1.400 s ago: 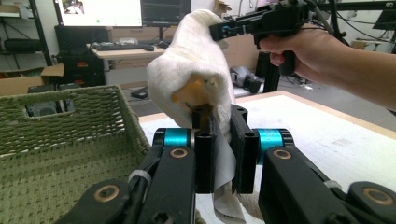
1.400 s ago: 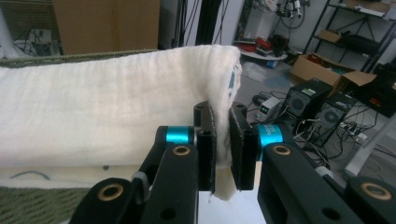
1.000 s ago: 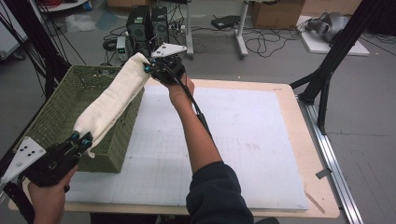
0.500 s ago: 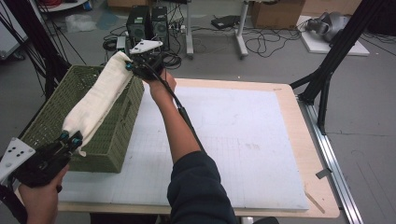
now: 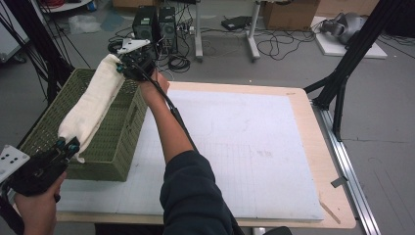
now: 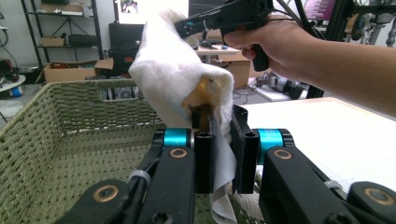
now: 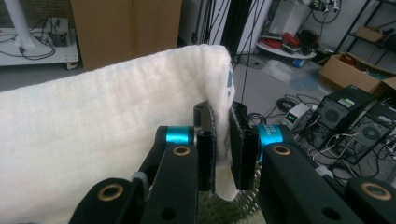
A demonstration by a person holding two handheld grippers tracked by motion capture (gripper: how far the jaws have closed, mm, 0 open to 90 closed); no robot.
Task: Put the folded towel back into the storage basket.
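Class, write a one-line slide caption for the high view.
Two grippers, left and right, hold a towel over a basket.

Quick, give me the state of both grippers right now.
Left gripper: closed on the near end of the white towel, above the green basket.
Right gripper: closed on the towel's far end.

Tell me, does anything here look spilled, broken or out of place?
Nothing stands out. The white towel is stretched over the green basket, pinched at one end by the left claw and at the other by the right claw. The white mat on the table shows no spill.
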